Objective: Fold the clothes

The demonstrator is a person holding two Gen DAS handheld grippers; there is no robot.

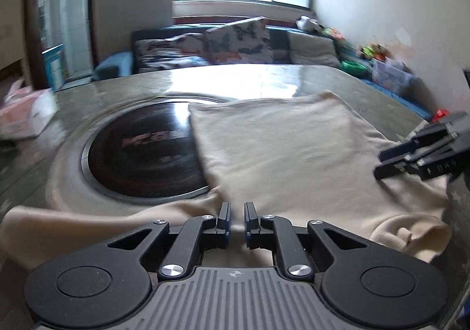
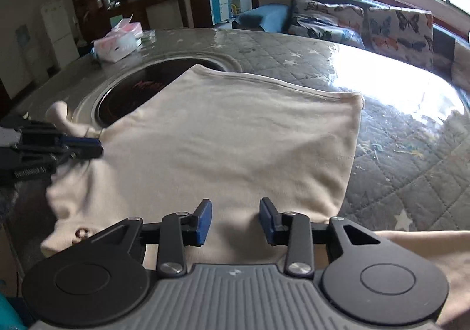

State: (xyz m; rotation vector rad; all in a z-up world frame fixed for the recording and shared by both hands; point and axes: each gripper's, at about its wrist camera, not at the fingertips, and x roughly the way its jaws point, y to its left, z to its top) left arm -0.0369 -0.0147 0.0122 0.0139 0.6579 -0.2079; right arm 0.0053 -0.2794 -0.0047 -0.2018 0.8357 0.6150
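So the cream garment (image 1: pixel 282 153) is lying spread over the quilted table cover (image 2: pixel 411 159), filling the middle of both frames, with its far-left corner hanging over the round black cooktop (image 1: pixel 141 153) sunk into the table. In the left wrist view the cooktop is sitting center-left and the cloth is draping across its right edge.

The left gripper (image 1: pixel 237 212) is sitting at the bottom center of its own frame, jaws parted by only a thin slit, and the cloth is showing right behind that slit. Honestly can't tell whether the pads are still pinching fabric or are just off it. In the right wrist view that same gripper is poking in from the left edge, over a rumpled bit of cloth.

The right gripper (image 2: pixel 235 212) is at the bottom center of its view, fingers (image 2: pixel 204 221) standing clearly apart, nothing clamped, just hovering over the near edge of the garment. From the left camera it's showing up at the right edge, blurry.

A pink tissue box (image 2: pixel 119 42) is sitting on the table at upper left of the right view, and butterfly cushions (image 2: pixel 399 33) are lining a sofa at upper right.
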